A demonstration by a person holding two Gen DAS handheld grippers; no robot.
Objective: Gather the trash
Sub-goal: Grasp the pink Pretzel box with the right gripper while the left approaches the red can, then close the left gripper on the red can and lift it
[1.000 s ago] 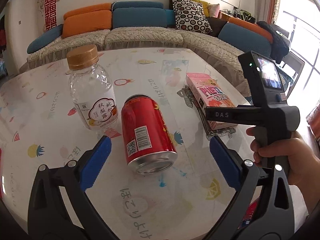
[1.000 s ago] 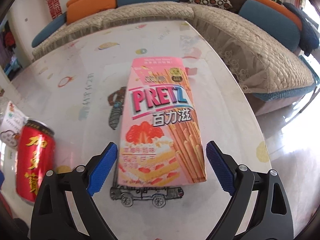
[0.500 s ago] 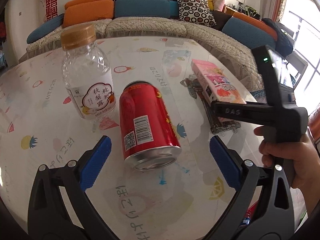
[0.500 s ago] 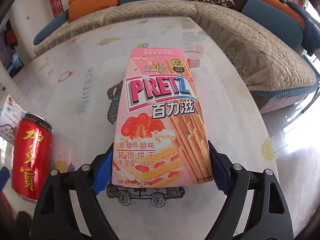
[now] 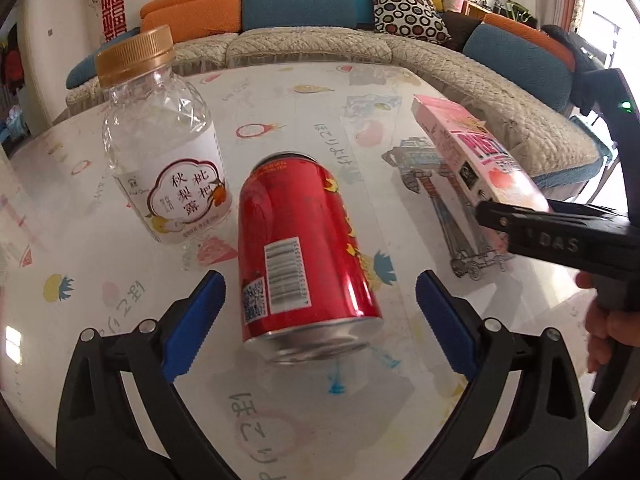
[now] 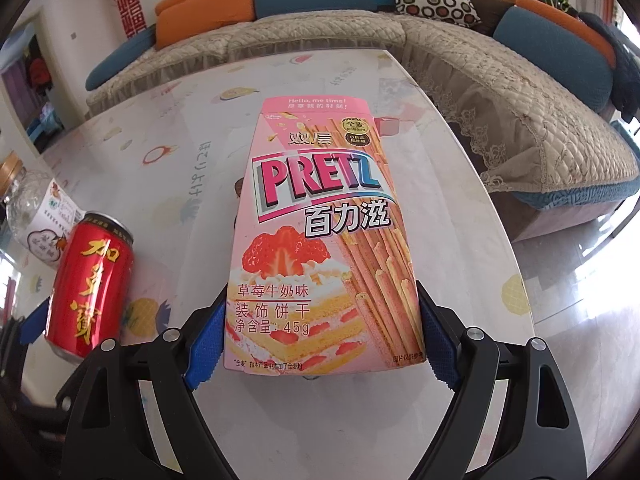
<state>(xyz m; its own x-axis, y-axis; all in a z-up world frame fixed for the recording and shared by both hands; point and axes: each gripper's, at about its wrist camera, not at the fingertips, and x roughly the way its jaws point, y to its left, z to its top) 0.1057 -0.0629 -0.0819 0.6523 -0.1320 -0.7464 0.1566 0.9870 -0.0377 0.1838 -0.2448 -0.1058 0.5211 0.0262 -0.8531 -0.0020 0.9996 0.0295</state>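
Right tool (image 6: 320, 334) has just been closing; its pads now clamp the Pretz box (image 6: 320, 236), right of the red can (image 5: 304, 256) and tilted up off the bench (image 5: 280, 400). Left tool (image 5: 320, 322) gapes wide, straddling the can, not gripping. Box secured; can next.

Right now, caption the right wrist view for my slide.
Right gripper clamps the near end of a pink snack box above the patterned table, a red can standing to its left.

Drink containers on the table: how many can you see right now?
2. The red can stands between the left gripper's open jaws; the clear bottle stands just behind it, to its left. More may lie outside both views.
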